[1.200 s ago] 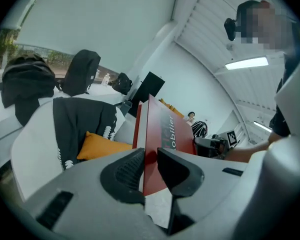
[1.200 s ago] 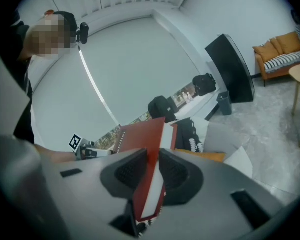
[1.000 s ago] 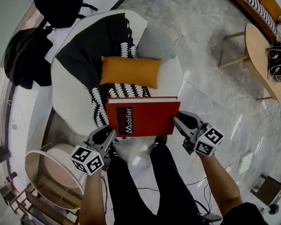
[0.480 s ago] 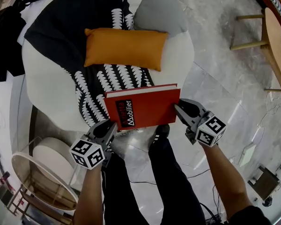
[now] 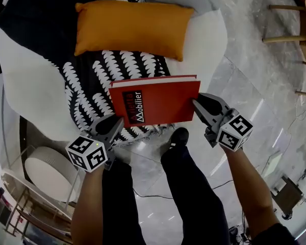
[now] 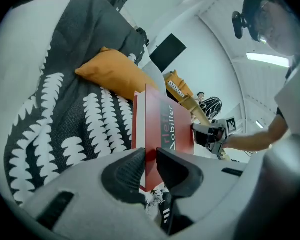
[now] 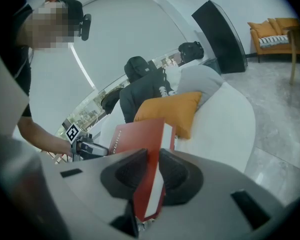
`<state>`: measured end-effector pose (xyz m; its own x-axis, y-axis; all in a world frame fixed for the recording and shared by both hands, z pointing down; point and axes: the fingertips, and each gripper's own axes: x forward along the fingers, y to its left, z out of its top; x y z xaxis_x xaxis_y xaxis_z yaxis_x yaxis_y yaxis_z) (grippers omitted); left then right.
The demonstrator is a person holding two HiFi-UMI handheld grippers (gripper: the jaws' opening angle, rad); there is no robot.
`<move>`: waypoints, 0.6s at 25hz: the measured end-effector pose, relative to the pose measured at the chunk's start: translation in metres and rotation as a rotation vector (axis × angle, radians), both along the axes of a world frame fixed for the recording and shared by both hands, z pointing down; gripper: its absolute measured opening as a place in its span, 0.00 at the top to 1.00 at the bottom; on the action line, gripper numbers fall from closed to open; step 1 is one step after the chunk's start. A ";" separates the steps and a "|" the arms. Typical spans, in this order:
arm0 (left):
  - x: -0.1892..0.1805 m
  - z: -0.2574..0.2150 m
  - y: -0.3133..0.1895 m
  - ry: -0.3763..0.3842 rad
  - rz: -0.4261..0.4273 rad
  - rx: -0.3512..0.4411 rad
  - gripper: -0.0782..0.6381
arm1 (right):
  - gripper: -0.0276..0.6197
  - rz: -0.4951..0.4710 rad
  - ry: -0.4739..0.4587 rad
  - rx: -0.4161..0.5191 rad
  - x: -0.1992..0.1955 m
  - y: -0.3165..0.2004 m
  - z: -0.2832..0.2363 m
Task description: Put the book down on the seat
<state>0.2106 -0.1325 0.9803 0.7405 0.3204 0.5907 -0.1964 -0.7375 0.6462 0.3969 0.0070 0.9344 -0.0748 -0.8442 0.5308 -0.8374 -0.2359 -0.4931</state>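
Head view shows the red book [image 5: 155, 105] level over the seat's [image 5: 25, 86] near edge, on the near side of the orange cushion [image 5: 132, 27]. The left gripper [image 5: 113, 124] and the right gripper [image 5: 198, 104] are at its ends. Left gripper view adds the grip itself: both pads pinch the book's edge. Right gripper view likewise shows pads clamped on the book, plus a black jacket [image 7: 140, 79] beyond the seat.

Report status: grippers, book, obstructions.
Left gripper, right gripper both shut on book, one each end. Book over seat's front edge, apparently not down yet. Orange cushion farther back, clear of the drop.
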 end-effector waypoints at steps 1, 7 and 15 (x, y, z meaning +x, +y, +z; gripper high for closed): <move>0.001 0.008 0.000 0.000 0.000 -0.002 0.77 | 0.83 0.000 0.000 -0.004 0.000 0.001 0.007; 0.002 0.043 -0.001 0.015 0.015 0.008 0.77 | 0.83 0.004 0.009 -0.005 -0.003 0.005 0.042; 0.012 0.067 -0.007 0.017 0.029 0.025 0.77 | 0.83 -0.002 0.022 -0.013 0.003 0.003 0.070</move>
<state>0.2225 -0.1398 1.0475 0.7413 0.3271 0.5861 -0.1638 -0.7586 0.6306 0.3999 0.0099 1.0043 -0.0641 -0.8374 0.5429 -0.8485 -0.2407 -0.4713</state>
